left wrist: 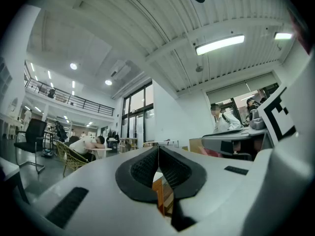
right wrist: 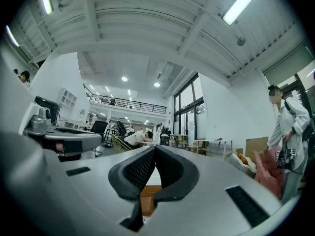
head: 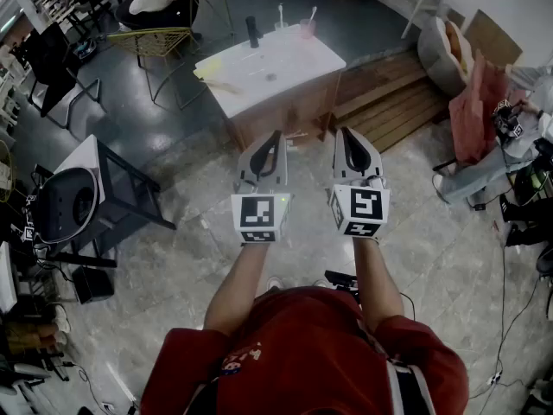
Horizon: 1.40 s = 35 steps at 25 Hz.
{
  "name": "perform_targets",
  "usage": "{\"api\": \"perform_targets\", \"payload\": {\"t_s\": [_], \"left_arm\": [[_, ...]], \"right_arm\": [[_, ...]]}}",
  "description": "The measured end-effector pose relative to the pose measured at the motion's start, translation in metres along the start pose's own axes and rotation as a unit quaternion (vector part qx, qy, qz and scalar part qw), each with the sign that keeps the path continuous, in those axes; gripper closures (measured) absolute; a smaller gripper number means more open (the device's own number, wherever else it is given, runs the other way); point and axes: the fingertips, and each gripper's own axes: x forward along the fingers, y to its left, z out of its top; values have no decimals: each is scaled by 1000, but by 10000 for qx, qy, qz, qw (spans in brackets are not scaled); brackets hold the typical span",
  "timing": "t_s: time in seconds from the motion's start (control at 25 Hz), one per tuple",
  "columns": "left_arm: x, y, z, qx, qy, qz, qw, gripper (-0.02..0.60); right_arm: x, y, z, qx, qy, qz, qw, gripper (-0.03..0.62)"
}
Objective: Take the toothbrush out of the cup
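Observation:
A pink cup [head: 307,29] stands at the far edge of a white table [head: 285,67], with a white toothbrush [head: 312,13] sticking up out of it. A second white brush [head: 280,14] and a black bottle [head: 252,31] stand to its left. My left gripper [head: 277,135] and right gripper [head: 343,131] are held side by side in front of my chest, well short of the table and pointing toward it. Both are shut with nothing between the pads. In the left gripper view the left gripper [left wrist: 158,148] shows its pads meeting, and the right gripper view shows the same of the right gripper [right wrist: 154,148].
A yellow wire chair [head: 161,41] stands left of the table and wooden steps [head: 393,102] lie to its right. A black side table [head: 125,193] and a white round machine [head: 65,204] are on my left. A person [head: 518,137] sits at the right, and cables trail over the floor.

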Motion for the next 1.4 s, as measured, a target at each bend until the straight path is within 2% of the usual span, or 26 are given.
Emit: {"api": "perform_targets", "payload": {"t_s": [0.36,0.84,1.08,1.4], "left_arm": [[-12,30,-4,-57,3,-53,10000,552],[-24,55,-15,-202,-40,-345,9992,552],[-14,67,-25,-225,31,-334,9992,552],[26,71,-41,-220,89,-222,9995,552]], "right_arm": [[9,32,-2,-17,49,-10,10000,566],[9,62,-8,16,81,-344,9994,565],[22,65,-14,-26,89,-415,9991,565],[56,44,-29,-31,20,-244,9997,566]]}}
